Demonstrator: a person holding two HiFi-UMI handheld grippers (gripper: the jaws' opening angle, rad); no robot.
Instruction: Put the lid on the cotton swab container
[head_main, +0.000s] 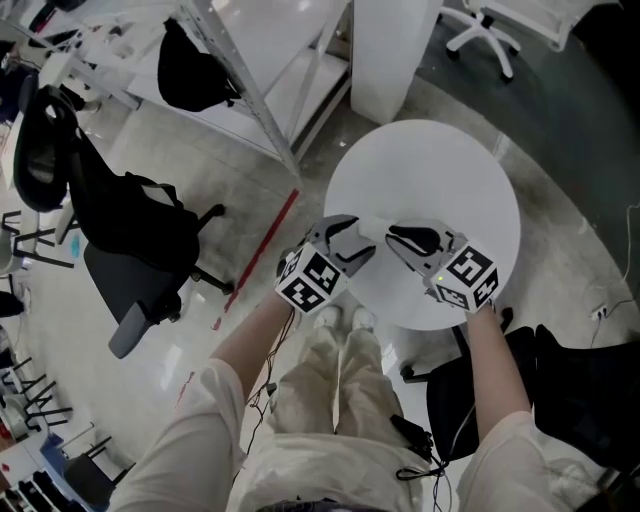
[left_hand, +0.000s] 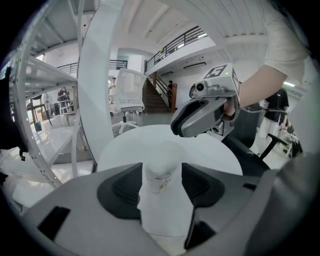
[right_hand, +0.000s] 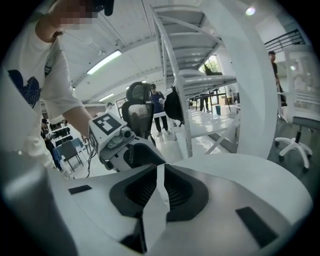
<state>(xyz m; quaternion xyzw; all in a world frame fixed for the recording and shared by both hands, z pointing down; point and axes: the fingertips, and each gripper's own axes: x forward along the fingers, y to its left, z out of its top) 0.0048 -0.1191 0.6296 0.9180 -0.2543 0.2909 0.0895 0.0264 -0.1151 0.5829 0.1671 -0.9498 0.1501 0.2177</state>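
Observation:
In the left gripper view a white cylindrical cotton swab container (left_hand: 161, 170) with a small label stands upright between the dark pads, and my left gripper (left_hand: 161, 176) is shut on it. In the right gripper view my right gripper (right_hand: 161, 176) is closed on a thin white lid (right_hand: 158, 202) seen edge-on. In the head view the left gripper (head_main: 352, 242) and right gripper (head_main: 402, 238) face each other, tips close together, over the near part of the round white table (head_main: 440, 170). Container and lid are hard to make out there.
A black office chair (head_main: 120, 250) stands on the floor to the left. A white shelving rack (head_main: 250, 80) and a white pillar (head_main: 395, 55) are beyond the table. Another dark chair (head_main: 480, 390) sits by the person's right side. A red line (head_main: 265, 250) marks the floor.

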